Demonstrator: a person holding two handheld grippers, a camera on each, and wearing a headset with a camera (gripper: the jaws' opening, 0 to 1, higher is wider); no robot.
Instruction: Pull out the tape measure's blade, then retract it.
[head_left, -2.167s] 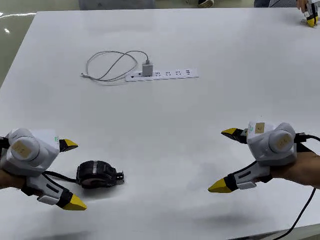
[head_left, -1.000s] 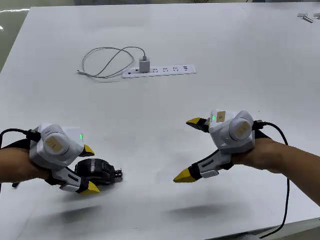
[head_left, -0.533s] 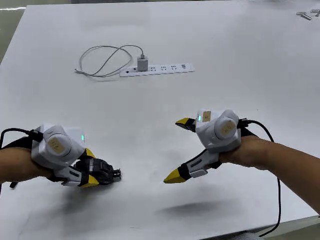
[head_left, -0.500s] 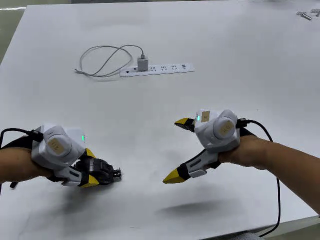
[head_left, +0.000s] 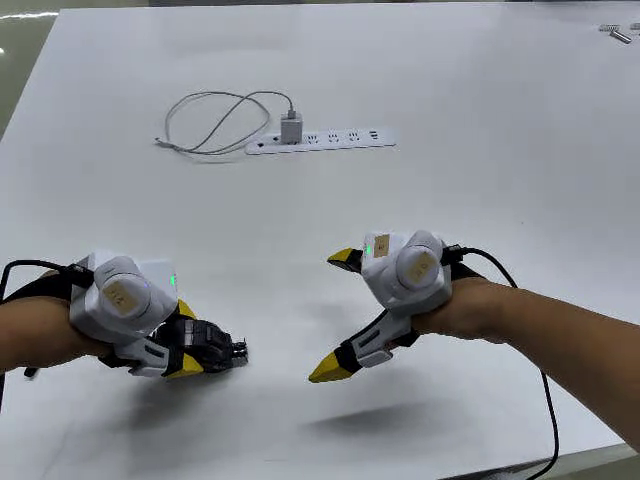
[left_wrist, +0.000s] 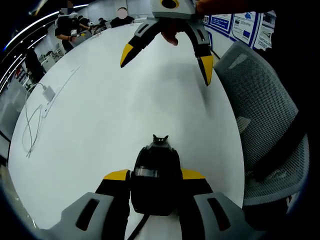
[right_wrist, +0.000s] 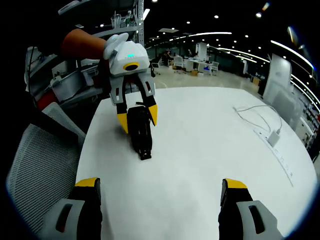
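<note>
Snugly in left gripper (left_wrist: 155, 174): tape measure (left_wrist: 155, 159)

White power strip (head_left: 340, 138) with coiled cable (head_left: 222, 122) on table (head_left: 480, 110)

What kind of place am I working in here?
Probably an open-plan office or lab: a large white table with a power strip, a grey mesh chair, and rows of ceiling lights.

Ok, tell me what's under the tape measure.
Just the white table. The tape measure seems to rest on it, clamped at its sides by the fingers of the left gripper. Its own body hides the underside and where it touches.
</note>
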